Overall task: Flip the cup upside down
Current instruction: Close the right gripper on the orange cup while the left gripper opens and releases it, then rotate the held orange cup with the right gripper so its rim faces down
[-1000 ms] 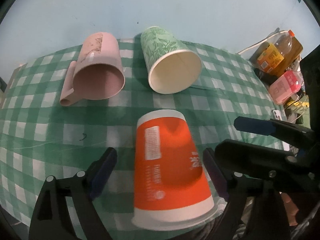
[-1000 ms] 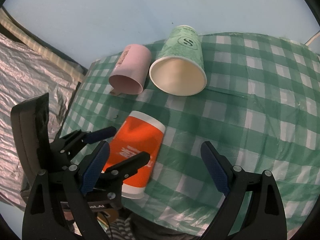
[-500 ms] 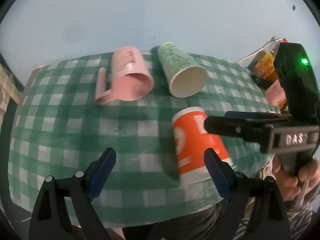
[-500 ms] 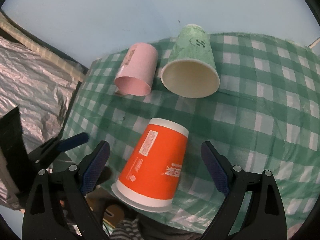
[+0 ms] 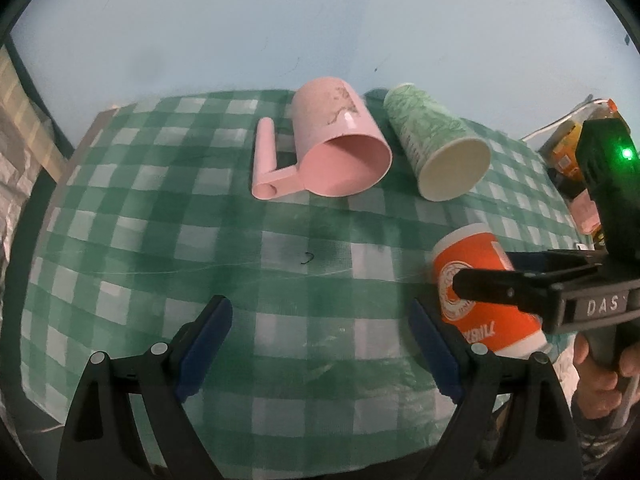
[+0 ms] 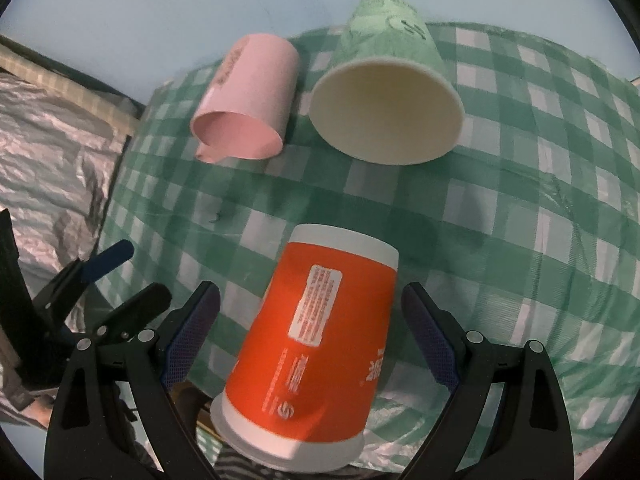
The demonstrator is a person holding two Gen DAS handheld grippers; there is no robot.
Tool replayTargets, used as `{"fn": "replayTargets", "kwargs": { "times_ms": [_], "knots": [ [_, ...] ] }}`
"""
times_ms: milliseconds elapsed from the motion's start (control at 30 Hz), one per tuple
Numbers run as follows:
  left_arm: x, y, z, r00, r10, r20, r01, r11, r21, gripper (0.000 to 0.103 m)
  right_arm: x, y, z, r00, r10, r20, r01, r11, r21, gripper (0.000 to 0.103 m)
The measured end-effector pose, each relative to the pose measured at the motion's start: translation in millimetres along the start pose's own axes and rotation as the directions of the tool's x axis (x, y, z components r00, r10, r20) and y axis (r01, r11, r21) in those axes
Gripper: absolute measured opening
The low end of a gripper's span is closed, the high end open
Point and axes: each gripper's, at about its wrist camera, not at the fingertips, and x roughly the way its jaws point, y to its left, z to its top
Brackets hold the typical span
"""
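Orange cup [image 6: 320, 344] sits between the right claw [image 6: 310, 334] fingers, which are spread wide. Left claw [image 5: 320, 354] gapes open too, over the counter [image 5: 160, 240].

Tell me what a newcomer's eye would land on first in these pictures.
The bright orange cup grabs attention first: it lies on its side at the near edge of the green checked tablecloth, between the open fingers of the right gripper. Behind it, the pink mug and the green paper cup also lie on their sides, mouths toward the cameras. The left gripper hangs open over bare cloth.
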Motion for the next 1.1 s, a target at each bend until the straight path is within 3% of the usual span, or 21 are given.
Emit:
{"fn": "replayTargets", "kwargs": {
  "times_ms": [167,267,333,567,733,933,1100],
  "knots": [
    [11,-4,-1,1.0,-0.015,-0.016,0.015,1.0,-0.002,0.091,10,0,5,0.999,-0.013,-0.042,0.012,1.0,-0.01,0.091],
    [11,-7,-2,1.0,-0.018,0.0,0.018,1.0,0.005,0.091,15,-4,6,0.998,-0.003,-0.063,0.004,1.0,0.013,0.08],
    [12,-7,-2,1.0,-0.018,0.002,0.018,1.0,-0.003,0.091,16,-5,6,0.997,-0.007,-0.076,0.008,1.0,0.018,0.079],
    [15,-7,0,1.0,-0.019,-0.001,0.019,1.0,-0.01,0.091,16,-6,8,0.998,-0.002,-0.063,0.003,1.0,0.01,0.069],
    [13,-3,-1,1.0,-0.021,-0.003,0.021,1.0,-0.019,0.091,13,-4,6,0.999,0.021,-0.036,-0.021,1.0,-0.01,0.069],
    [2,-3,-10,0.999,-0.039,0.027,0.04,0.999,-0.029,0.091,-18,7,-8,0.995,0.018,0.095,-0.011,0.997,-0.077,0.069],
    [-17,-7,-18,0.994,-0.021,0.103,0.024,0.999,-0.029,0.091,-48,25,-27,0.966,0.019,0.259,0.032,0.981,-0.191,0.069]
  ]
}}
